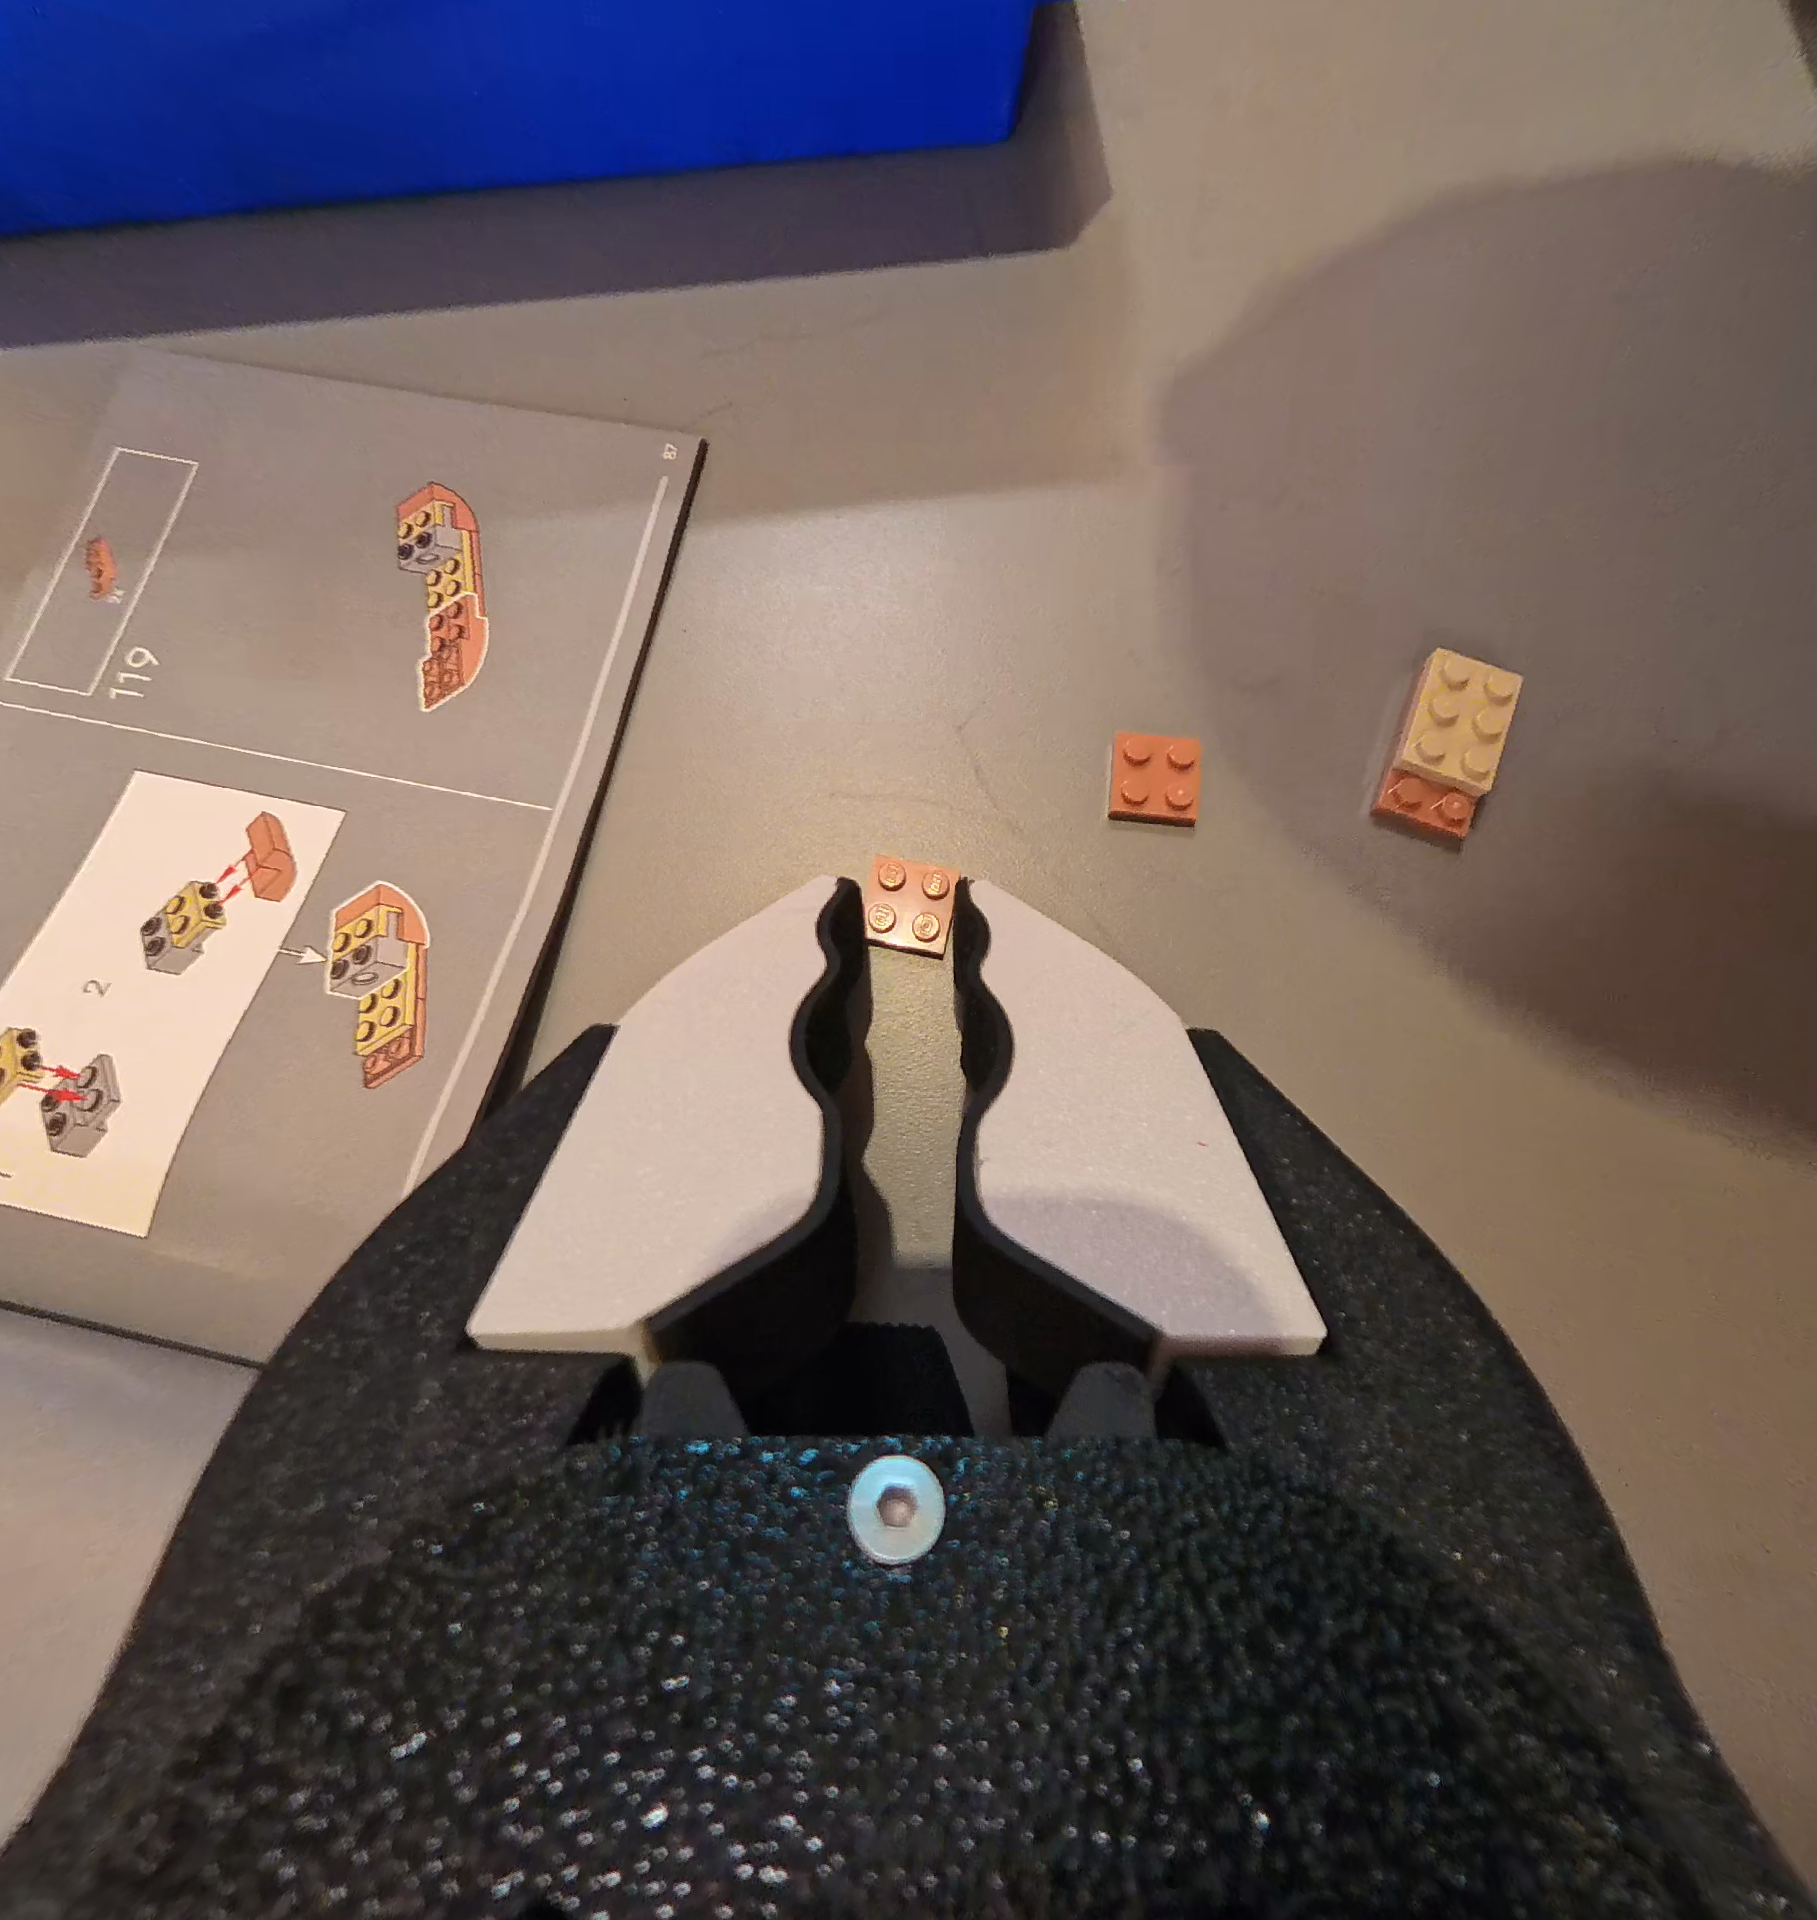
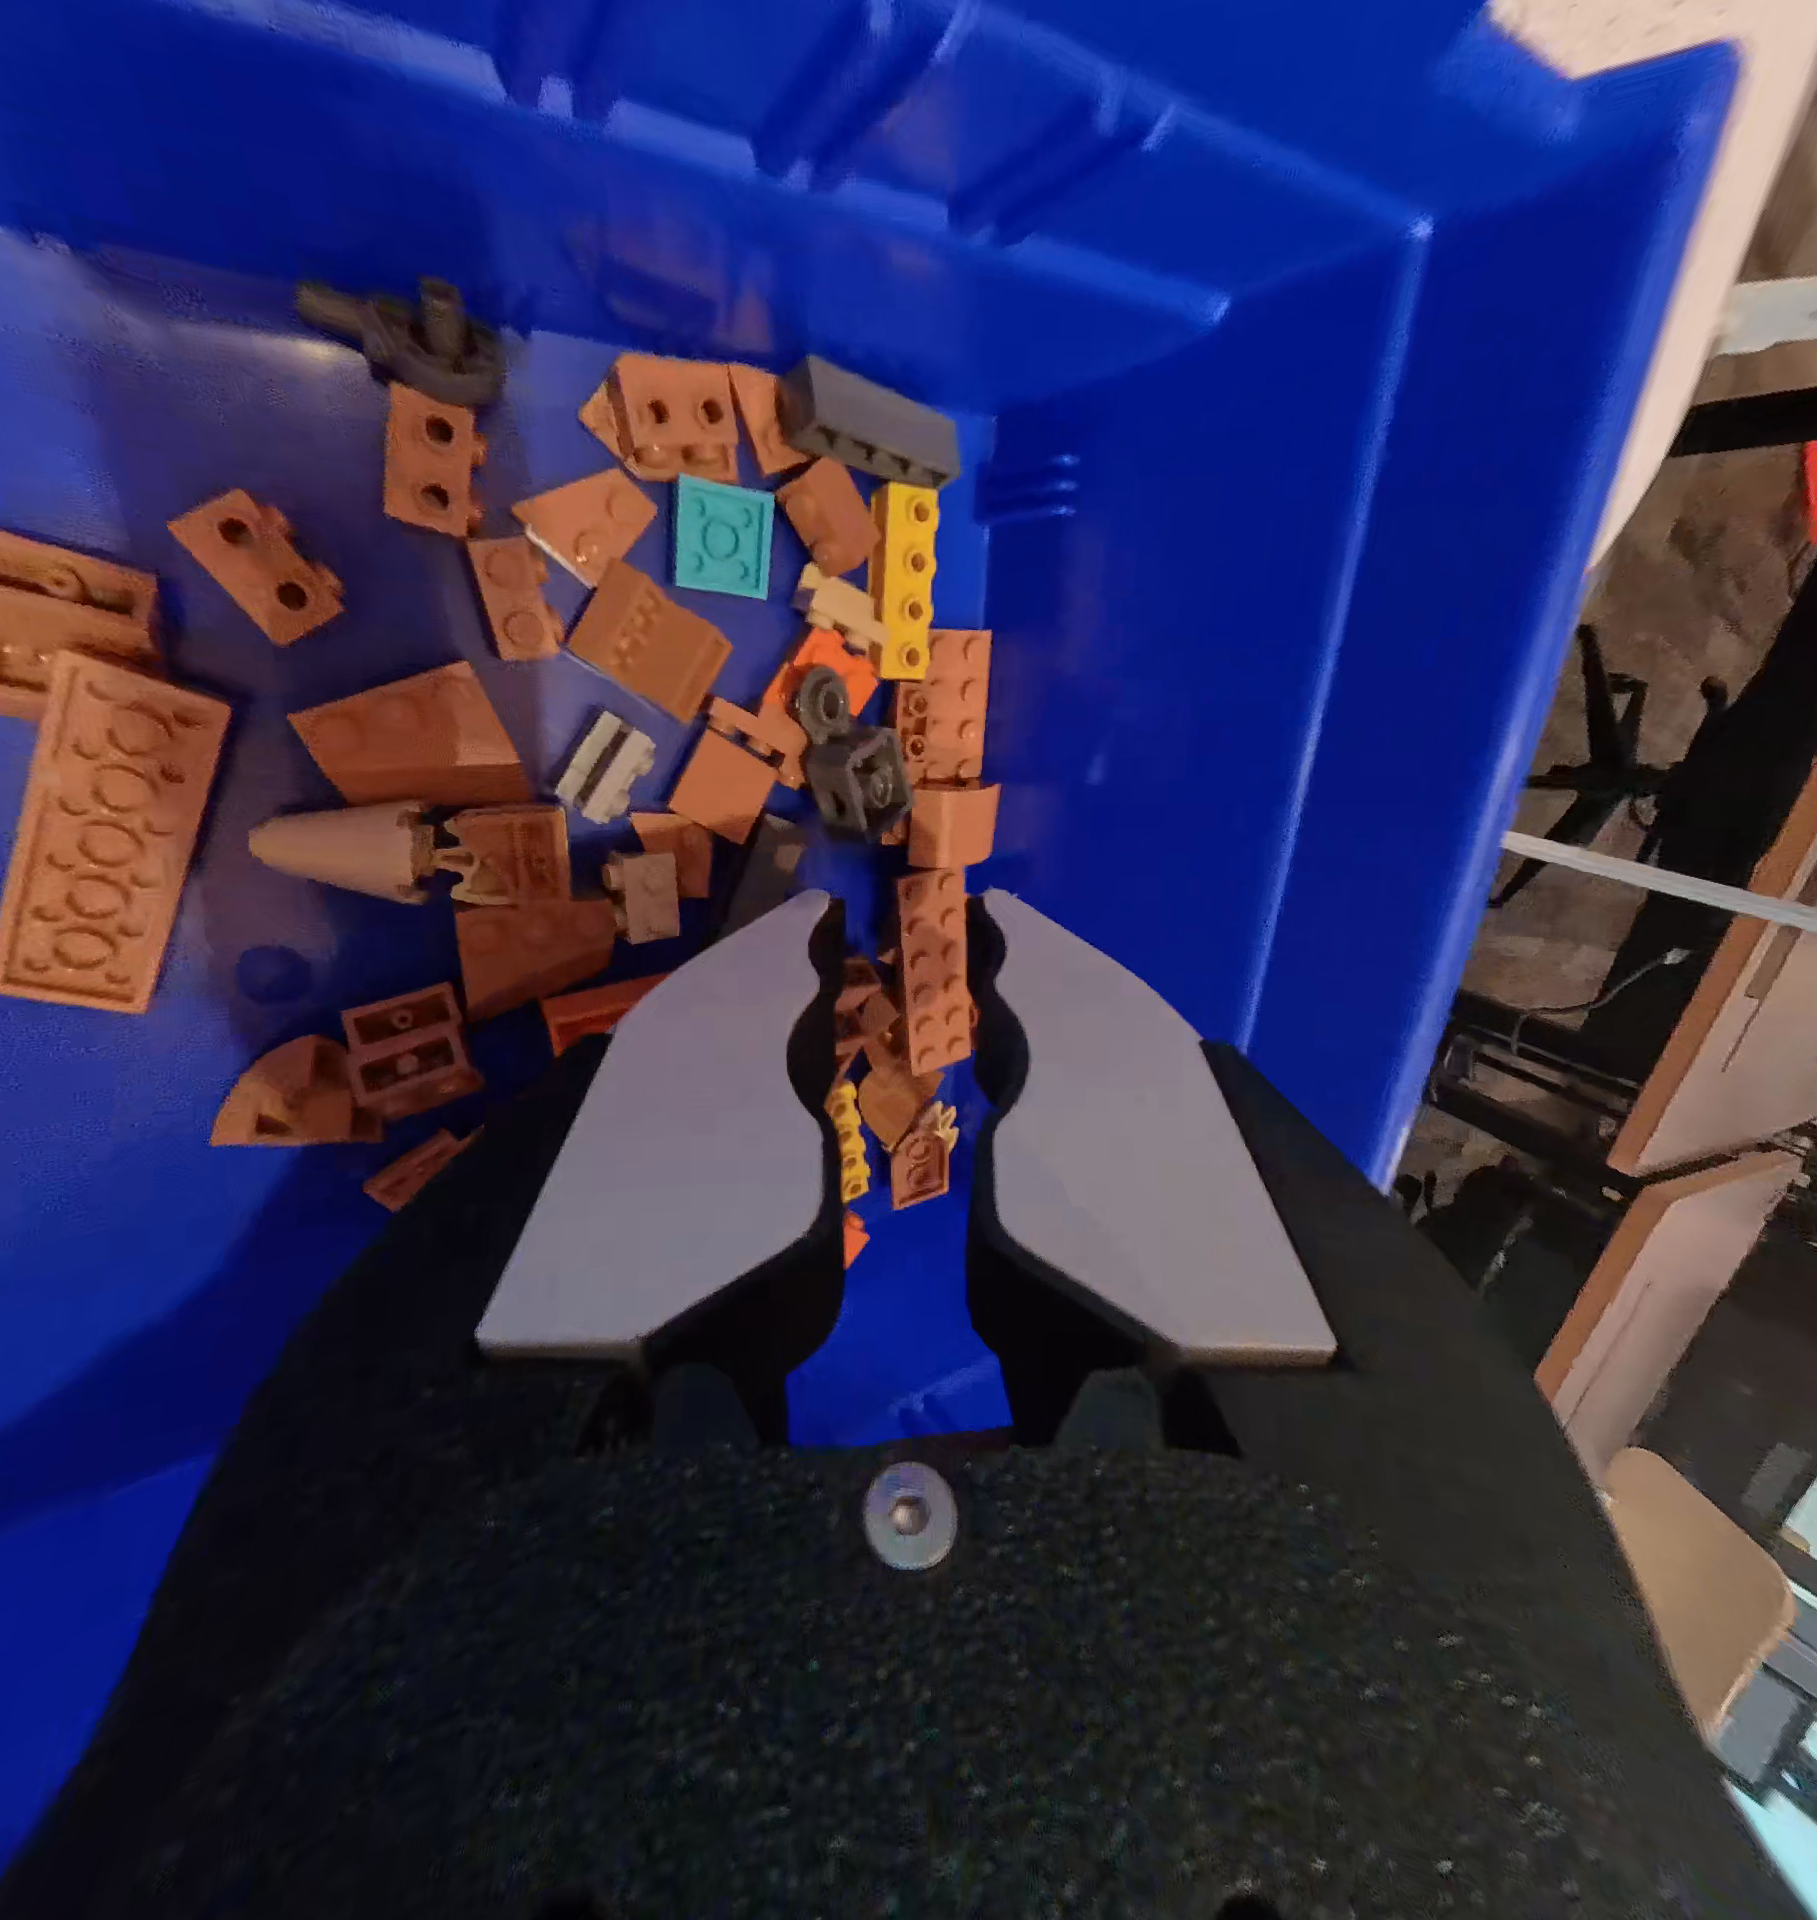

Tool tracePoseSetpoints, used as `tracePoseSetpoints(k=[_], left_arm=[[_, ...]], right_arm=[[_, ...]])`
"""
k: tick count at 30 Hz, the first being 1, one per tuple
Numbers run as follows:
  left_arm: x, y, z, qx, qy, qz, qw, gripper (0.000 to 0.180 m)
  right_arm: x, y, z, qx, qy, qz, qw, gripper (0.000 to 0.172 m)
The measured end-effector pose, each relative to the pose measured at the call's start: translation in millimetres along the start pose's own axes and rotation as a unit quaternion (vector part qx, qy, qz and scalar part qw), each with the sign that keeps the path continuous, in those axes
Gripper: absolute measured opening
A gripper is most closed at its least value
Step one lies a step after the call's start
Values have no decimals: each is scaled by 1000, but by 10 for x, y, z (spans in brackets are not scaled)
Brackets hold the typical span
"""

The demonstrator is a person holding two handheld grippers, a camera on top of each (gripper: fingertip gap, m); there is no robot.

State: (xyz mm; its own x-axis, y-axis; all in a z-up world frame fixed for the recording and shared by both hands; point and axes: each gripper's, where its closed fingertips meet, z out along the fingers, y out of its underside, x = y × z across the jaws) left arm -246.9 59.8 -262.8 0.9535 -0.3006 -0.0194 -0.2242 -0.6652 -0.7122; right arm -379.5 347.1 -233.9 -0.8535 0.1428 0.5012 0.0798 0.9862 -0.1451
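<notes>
Inside the blue bin (image 2: pixel 1247 644), seen well only in the right wrist view, lies a heap of mostly brown bricks with a teal plate (image 2: pixel 723 536) and a yellow brick (image 2: pixel 904 582). The right gripper (image 2: pixel 904 914) hangs released over a brown 2x4 brick (image 2: pixel 933 966) near the bin's right wall. The left wrist view alone shows the grey table (image 1: pixel 987 416), an open booklet (image 1: pixel 291 810) of building diagrams at its left edge, and a tan brick (image 1: pixel 1460 727) stacked on a brown plate. The left gripper (image 1: pixel 909 896) pinches a small brown plate (image 1: pixel 912 904); another plate (image 1: pixel 1154 777) lies near.

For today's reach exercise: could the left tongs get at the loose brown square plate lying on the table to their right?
Probably not yet: the left tongs already grip another brown plate. The path to the loose plate looks bare.
</notes>
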Motion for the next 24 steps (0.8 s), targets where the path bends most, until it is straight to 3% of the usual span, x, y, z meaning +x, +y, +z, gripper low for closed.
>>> tracePoseSetpoints(k=[11, 24], left_arm=[[4, 0, 0, 0, -1, 2, 1000, 16], [3, 0, 1, 0, -2, 1, 1000, 16]], right_arm=[[14, 236, 231, -113, -19, 12, 993, 23], [-3, 267, 151, -130, -37, 42, 990, 11]])
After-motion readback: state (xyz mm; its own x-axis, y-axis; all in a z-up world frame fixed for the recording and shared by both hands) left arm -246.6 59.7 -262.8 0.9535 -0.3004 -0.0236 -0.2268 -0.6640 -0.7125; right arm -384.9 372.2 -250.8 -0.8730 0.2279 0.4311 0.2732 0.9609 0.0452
